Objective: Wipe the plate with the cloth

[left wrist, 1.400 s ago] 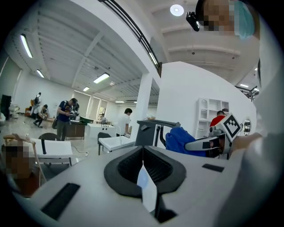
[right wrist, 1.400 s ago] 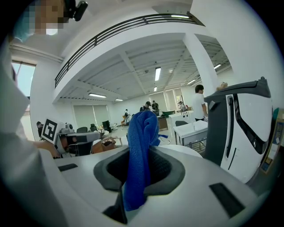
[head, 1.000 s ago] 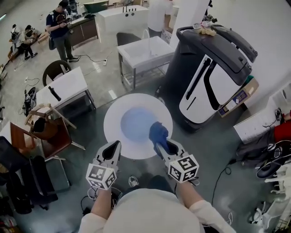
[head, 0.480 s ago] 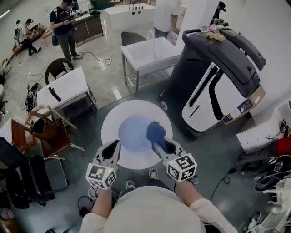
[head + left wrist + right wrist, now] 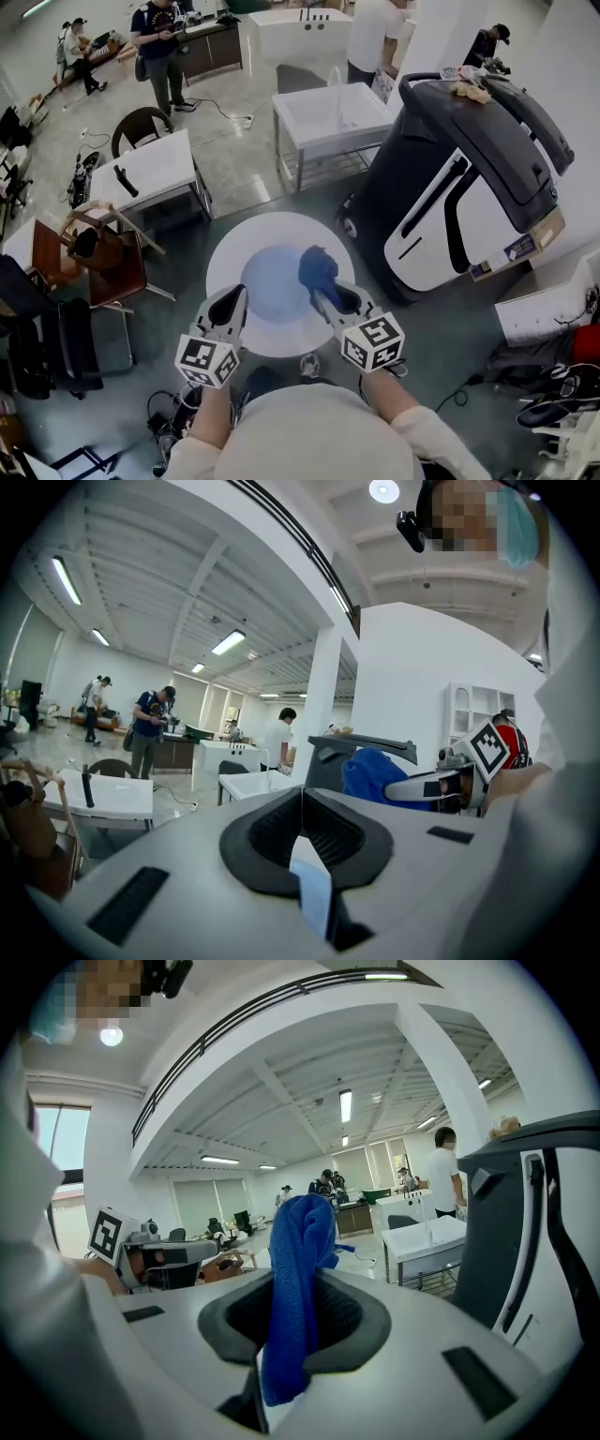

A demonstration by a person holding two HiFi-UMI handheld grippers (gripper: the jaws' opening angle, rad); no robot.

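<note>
A white plate with a pale blue middle is held out level above the floor. My left gripper is shut on the plate's near rim. In the left gripper view the plate shows edge-on between the black pads. A blue cloth sticks up from my right gripper, which is shut on it. The cloth hangs over the right part of the plate; whether it touches the plate I cannot tell. In the right gripper view the cloth stands bunched between the jaws.
A big dark grey and white machine stands at the right. White tables and wooden chairs lie ahead and to the left. People stand at the back. Cables and bags lie on the floor.
Both grippers have travelled together across the room with plate and cloth, so the tables and the machine have shifted in the view. The cloth has edged further over the plate's blue middle.
</note>
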